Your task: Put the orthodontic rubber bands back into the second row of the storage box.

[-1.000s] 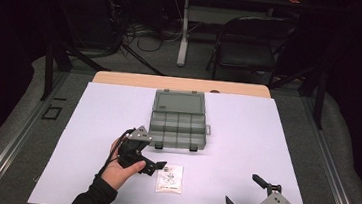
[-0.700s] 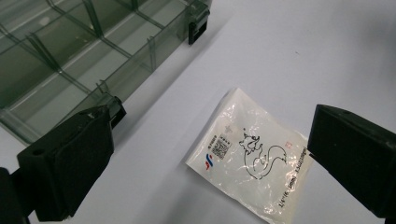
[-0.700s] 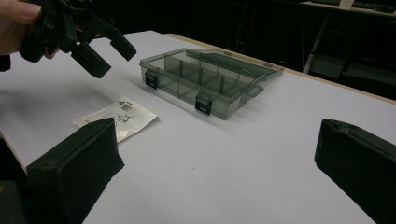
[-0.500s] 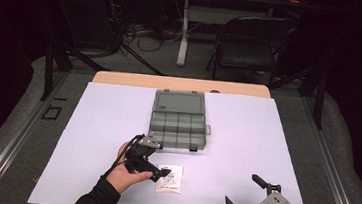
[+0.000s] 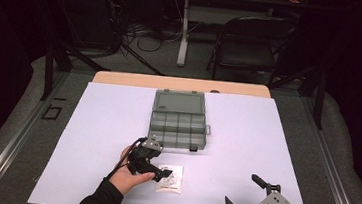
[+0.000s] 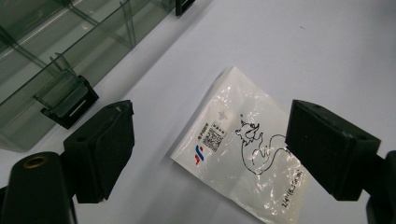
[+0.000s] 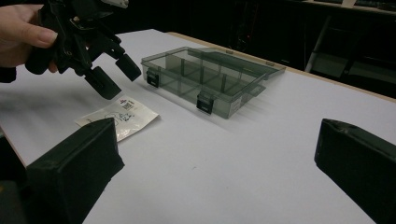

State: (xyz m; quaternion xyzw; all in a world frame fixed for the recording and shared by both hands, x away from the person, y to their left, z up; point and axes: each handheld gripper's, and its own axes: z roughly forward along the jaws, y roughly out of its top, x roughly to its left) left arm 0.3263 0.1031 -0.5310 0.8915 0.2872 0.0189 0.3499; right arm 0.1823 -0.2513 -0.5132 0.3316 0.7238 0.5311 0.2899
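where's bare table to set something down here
Widest free patch: the white mat left of the open organizer box. Also free: right of the box, above the right gripper. Crowded: the front middle, where the left gripper hangs over the plastic bag.

White table (image 5: 106, 125): open compartment box (image 5: 179, 122), clear packet (image 5: 170, 179).

We see the box (image 5: 179, 119) at table (image 5: 91, 123) centre; bag (image 5: 170, 179) at its 6 o'clock, L gripper (image 5: 158, 171) over bag, R gripper (image 5: 245, 193) at 4.
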